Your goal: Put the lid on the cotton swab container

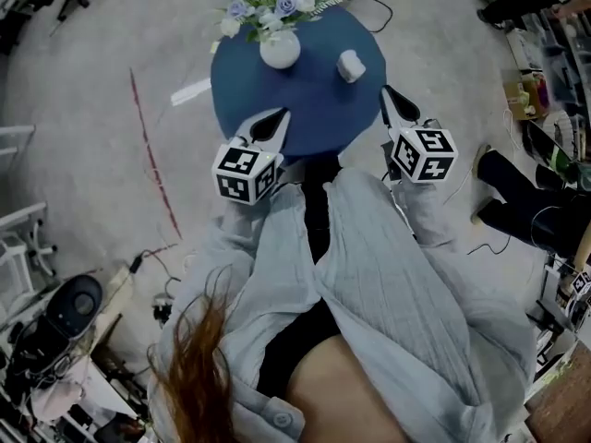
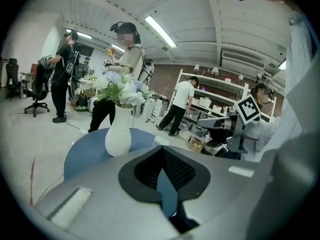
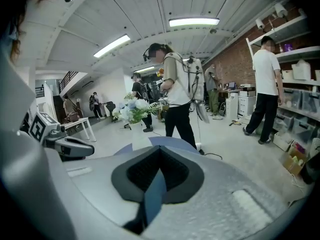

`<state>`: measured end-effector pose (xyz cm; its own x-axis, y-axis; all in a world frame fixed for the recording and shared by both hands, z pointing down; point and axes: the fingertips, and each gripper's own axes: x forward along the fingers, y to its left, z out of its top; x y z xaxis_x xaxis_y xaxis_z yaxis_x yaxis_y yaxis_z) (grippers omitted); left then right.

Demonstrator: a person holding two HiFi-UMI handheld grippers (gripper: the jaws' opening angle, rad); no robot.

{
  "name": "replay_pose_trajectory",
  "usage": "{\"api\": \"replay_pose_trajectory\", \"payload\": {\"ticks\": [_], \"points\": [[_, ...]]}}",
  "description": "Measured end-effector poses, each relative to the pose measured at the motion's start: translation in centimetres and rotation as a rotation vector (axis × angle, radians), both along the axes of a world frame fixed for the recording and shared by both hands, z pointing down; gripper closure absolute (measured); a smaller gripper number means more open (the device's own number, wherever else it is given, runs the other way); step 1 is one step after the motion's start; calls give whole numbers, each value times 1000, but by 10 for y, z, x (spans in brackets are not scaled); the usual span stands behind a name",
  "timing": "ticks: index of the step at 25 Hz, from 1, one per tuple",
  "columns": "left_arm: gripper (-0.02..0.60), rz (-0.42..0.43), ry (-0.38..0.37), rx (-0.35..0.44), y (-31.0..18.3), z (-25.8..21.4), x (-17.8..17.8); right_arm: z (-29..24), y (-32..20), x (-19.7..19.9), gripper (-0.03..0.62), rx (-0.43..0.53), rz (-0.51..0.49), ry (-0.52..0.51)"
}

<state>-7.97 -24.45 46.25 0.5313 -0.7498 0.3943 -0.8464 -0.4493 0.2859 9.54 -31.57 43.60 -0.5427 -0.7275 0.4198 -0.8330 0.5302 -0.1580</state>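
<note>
We list left claw (image 1: 280, 115) and right claw (image 1: 387, 91), both closed, empty, nearer us than the flower vase (image 1: 280, 49), presumably awaiting approach; white container (image 1: 351, 65) on blue bench (image 1: 314, 118), right of vase.

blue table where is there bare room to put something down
The near half of the blue table is bare, between the vase, the small white container and the left gripper and right gripper at its near edge. The far side is crowded by vase and flowers.
</note>
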Motion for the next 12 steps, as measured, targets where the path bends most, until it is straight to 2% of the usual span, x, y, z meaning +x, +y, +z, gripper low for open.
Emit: {"api": "replay_pose_trajectory", "payload": {"ticks": [4,8,12], "points": [[565,16,9,20,10,-6,2,-7,19,10,592,28,34,-15],[565,30,28,37,17,-9,2,-9,36,16,592,14,67,-62],[565,42,43,47,27,-12,4,-10,57,24,592,17,96,-67]]}}
